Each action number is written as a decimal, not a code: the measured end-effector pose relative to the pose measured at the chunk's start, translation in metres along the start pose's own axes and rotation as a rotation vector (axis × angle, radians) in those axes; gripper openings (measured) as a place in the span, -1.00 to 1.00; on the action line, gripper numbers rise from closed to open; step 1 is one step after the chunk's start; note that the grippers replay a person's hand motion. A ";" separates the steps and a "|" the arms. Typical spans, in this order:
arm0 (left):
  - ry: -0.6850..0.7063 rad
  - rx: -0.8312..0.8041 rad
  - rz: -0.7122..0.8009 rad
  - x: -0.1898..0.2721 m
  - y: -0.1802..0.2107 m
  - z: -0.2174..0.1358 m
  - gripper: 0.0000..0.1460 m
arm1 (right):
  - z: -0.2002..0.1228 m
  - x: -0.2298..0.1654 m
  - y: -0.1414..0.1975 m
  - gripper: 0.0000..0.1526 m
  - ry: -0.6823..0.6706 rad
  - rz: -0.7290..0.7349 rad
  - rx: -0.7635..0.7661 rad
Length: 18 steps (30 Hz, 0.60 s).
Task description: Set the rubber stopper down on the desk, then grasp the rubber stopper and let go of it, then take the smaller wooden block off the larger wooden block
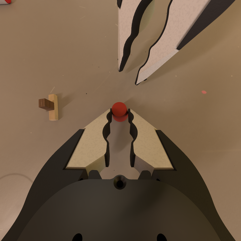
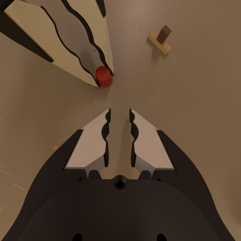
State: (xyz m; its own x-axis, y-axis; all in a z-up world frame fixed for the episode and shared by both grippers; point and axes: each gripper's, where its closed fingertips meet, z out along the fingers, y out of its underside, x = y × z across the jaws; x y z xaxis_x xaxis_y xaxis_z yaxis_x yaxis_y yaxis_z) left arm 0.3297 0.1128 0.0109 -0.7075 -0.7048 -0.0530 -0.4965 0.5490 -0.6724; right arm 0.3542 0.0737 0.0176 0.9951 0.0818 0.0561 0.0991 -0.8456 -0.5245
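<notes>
A red rubber stopper (image 1: 119, 108) sits between the fingertips of my left gripper (image 1: 120, 110), which is shut on it at or just above the tan desk (image 1: 78, 65). In the right wrist view the stopper (image 2: 103, 77) stands upright between the left gripper's (image 2: 105, 80) fingers. My right gripper (image 2: 120, 110) is open and empty, facing the stopper from a short distance; it also shows in the left wrist view (image 1: 128, 77). A small dark brown block (image 1: 45, 104) lies across a larger pale wooden block (image 1: 54, 114) to the left, and both show in the right wrist view, the dark block (image 2: 163, 34) on the pale block (image 2: 165, 48).
A red and white object (image 1: 5, 1) peeks in at the far left corner. A faint red spot (image 1: 204, 92) lies on the desk to the right. A pale ring mark (image 1: 13, 182) shows near the lower left.
</notes>
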 end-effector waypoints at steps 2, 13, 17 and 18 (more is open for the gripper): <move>0.003 0.002 0.001 0.000 0.000 0.000 -0.67 | 0.001 -0.001 0.000 -0.63 0.000 0.002 -0.001; 0.018 0.015 -0.019 0.000 0.000 0.000 -0.67 | 0.005 -0.001 0.000 -0.63 0.040 0.006 -0.024; 0.021 0.018 -0.020 0.000 0.000 0.000 -0.67 | 0.005 -0.001 0.000 -0.63 0.050 0.014 -0.024; 0.021 0.018 -0.021 0.000 0.000 0.000 -0.67 | 0.005 -0.001 0.000 -0.63 0.053 0.015 -0.023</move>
State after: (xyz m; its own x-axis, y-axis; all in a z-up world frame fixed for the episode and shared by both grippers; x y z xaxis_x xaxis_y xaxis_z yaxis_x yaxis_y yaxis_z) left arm 0.3293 0.1126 0.0106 -0.7074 -0.7064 -0.0232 -0.5025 0.5258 -0.6863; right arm 0.3529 0.0762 0.0133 0.9948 0.0414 0.0933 0.0832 -0.8587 -0.5057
